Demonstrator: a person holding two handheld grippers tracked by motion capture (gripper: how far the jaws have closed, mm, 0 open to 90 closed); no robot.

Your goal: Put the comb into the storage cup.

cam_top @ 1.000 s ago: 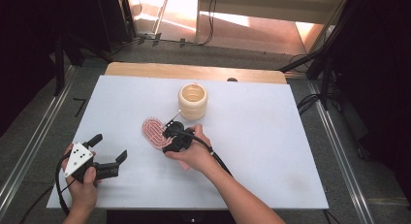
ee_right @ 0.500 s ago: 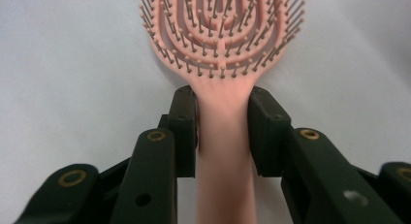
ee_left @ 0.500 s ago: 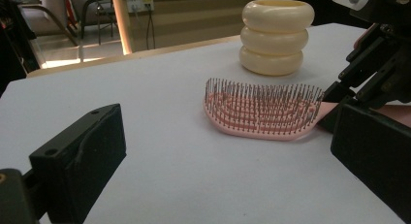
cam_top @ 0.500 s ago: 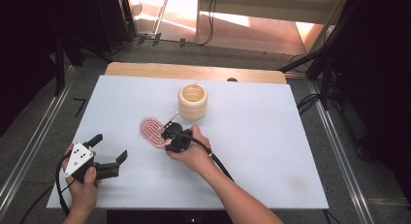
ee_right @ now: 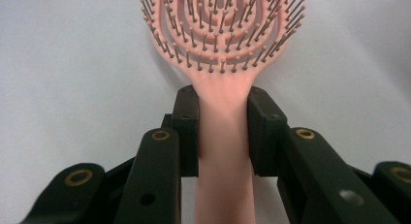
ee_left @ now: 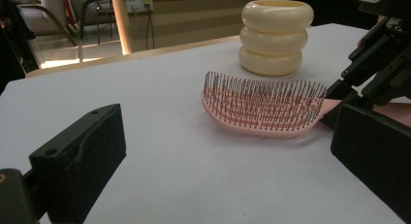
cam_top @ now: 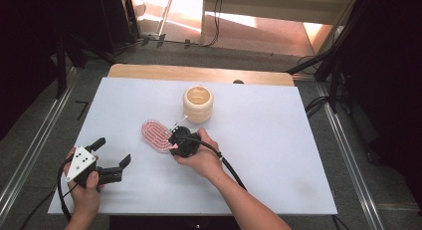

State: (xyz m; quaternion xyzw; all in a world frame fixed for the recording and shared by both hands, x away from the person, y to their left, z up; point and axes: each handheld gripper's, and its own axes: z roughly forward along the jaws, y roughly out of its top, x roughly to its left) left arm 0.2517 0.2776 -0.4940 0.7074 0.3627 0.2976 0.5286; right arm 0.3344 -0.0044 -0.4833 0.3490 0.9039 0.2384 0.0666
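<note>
Both jaws of my right hand-held gripper (ee_right: 223, 132) have just closed on the pink hairbrush (ee_right: 220, 49) handle, so I should lift level, bristles up.

one pink hairbrush (cam_top: 156, 136), one cream ringed holder (cam_top: 198, 104), one white table (cam_top: 278, 140), and two hand-held grippers: left gripper (cam_top: 110, 158), right gripper (cam_top: 174, 144).

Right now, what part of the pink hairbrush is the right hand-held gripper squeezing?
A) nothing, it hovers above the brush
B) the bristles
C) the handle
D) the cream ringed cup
C: the right hand-held gripper has its jaws pressed on both sides of the pink hairbrush handle, just below the bristled head.
</note>
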